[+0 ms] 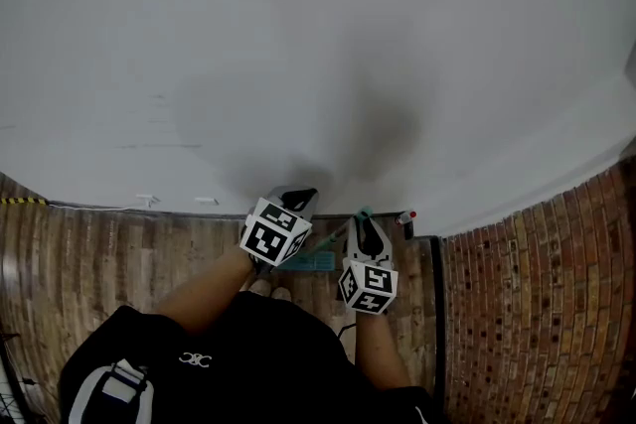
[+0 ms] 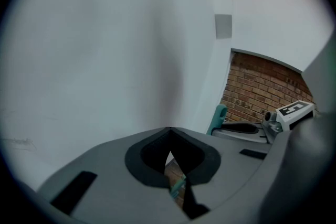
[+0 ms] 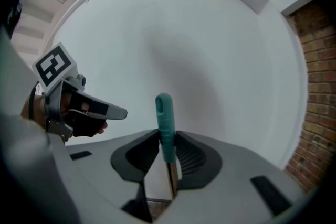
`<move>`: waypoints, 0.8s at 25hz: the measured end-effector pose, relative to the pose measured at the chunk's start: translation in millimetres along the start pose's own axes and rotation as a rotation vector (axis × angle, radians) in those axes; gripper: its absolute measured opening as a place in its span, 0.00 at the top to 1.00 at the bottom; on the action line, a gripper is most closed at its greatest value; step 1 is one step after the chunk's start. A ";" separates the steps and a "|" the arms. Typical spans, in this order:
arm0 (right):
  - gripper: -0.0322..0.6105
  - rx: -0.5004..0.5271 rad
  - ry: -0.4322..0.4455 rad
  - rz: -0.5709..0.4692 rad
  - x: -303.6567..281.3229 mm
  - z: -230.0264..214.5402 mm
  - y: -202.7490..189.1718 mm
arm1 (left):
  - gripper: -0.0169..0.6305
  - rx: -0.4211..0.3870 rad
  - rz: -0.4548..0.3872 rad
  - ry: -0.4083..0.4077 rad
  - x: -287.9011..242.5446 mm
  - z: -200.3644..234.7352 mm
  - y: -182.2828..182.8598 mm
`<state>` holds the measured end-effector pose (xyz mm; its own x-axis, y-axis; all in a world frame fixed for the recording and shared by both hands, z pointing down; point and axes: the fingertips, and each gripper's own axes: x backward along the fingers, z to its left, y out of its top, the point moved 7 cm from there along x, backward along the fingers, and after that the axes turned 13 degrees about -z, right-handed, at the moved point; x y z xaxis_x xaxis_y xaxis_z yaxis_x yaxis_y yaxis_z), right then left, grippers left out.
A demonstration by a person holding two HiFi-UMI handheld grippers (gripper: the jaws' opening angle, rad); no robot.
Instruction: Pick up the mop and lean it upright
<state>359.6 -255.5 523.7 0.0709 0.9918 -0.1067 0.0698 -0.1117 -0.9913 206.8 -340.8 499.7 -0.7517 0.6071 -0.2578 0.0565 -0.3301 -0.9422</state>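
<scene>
The mop's teal handle end point(image 3: 164, 113) stands upright between the jaws of my right gripper point(image 3: 167, 136), whose pads press on it from both sides. In the head view the handle tip point(image 1: 364, 212) pokes up past the right gripper point(image 1: 368, 228), close to the white wall, and the teal mop head point(image 1: 313, 262) lies on the wooden floor below. My left gripper point(image 1: 295, 201) hovers just left of the handle, apart from it, with its jaw tips point(image 2: 169, 129) meeting and nothing between them. In the left gripper view the handle point(image 2: 218, 115) rises at the right.
A white wall point(image 1: 298, 45) fills the front. A brick wall point(image 1: 537, 293) stands at the right, with a dark vertical strip point(image 1: 437, 313) along its corner. A small red-capped object point(image 1: 405, 216) sits at the wall's foot. The person's feet stand on wooden flooring point(image 1: 89, 263).
</scene>
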 end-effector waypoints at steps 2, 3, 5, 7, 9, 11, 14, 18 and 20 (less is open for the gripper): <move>0.78 -0.002 -0.004 0.003 -1.1 -2.5 -0.6 | 0.98 0.022 -0.003 0.005 -0.9 2.0 1.1; 0.78 -0.003 -0.005 0.005 -1.5 -3.4 -0.9 | 0.98 0.031 -0.004 0.007 -1.1 2.9 1.5; 0.78 -0.003 -0.005 0.008 -2.3 -4.2 -1.2 | 0.98 0.035 -0.003 0.009 -1.1 3.6 1.9; 0.78 -0.005 -0.001 0.011 -3.2 -3.9 -1.1 | 0.98 0.034 -0.002 0.012 -0.3 3.9 1.6; 0.78 -0.006 0.006 0.013 -4.8 -3.4 -1.2 | 0.98 0.034 -0.002 0.019 0.7 4.5 1.2; 0.78 -0.006 0.015 0.014 -8.4 -2.2 -1.5 | 0.98 0.032 -0.001 0.027 2.7 6.3 0.6; 0.78 -0.002 0.035 0.014 -20.9 1.4 -2.4 | 0.98 0.035 -0.006 0.052 8.0 12.7 0.0; 0.78 0.007 0.066 0.033 -50.3 6.6 -2.9 | 0.98 0.037 -0.011 0.096 18.5 23.8 0.4; 0.78 0.010 0.077 0.046 -67.5 8.6 -3.2 | 0.98 0.039 -0.014 0.119 24.5 30.2 0.8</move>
<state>346.1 -321.5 533.4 0.1499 0.9778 -0.1461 0.0544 -0.1557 -0.9863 168.6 -348.0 499.1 -0.6688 0.6924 -0.2708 0.0196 -0.3477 -0.9374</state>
